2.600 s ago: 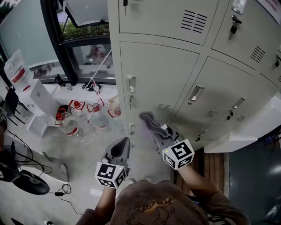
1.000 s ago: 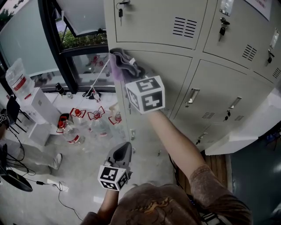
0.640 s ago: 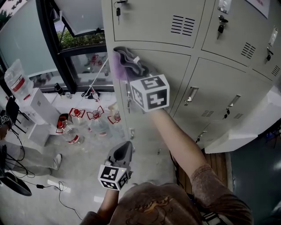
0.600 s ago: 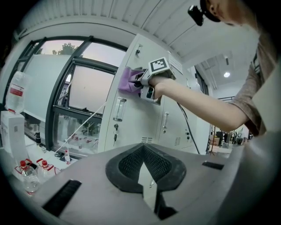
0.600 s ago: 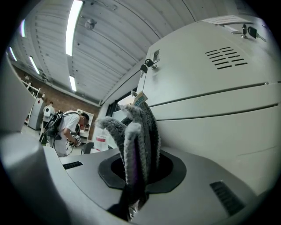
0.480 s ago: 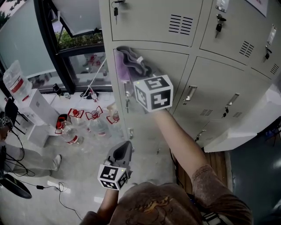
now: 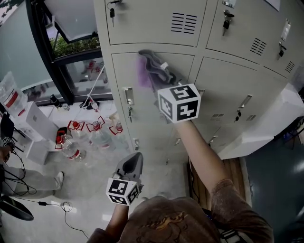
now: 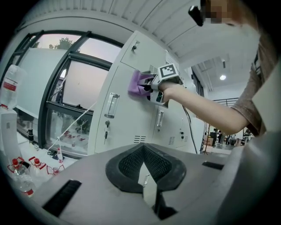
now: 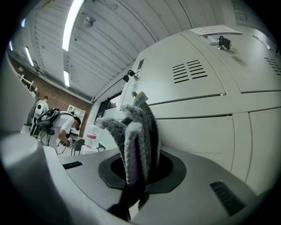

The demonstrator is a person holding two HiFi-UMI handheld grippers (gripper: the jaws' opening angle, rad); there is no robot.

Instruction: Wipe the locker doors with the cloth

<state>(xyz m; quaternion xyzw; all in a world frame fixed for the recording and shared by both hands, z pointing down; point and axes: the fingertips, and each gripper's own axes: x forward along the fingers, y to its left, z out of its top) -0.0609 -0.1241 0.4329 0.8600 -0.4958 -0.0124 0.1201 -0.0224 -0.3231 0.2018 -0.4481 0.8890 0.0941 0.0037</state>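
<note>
Right claw is pinching the bunched cloth against the top of the locker door. Looks soft and floppy, so I'd grip mid-bunch. Left claw is pressed together, empty.

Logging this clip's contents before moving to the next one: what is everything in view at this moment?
Locker doors: several, beige, upper right of the head view.
Keys: at least two, dark, in upper door locks.
Cloth: one, purple and grey, against the top of a lower door.
Bottles: several, clear with red, on the floor left of the lockers.
Water jug: one, clear, red label, far left.
Window frame: one, dark, behind the bottles.
Bystander: one, white top, far off.
Right gripper: grey, shut on the cloth.
Left gripper: grey, low, shut, empty.
</note>
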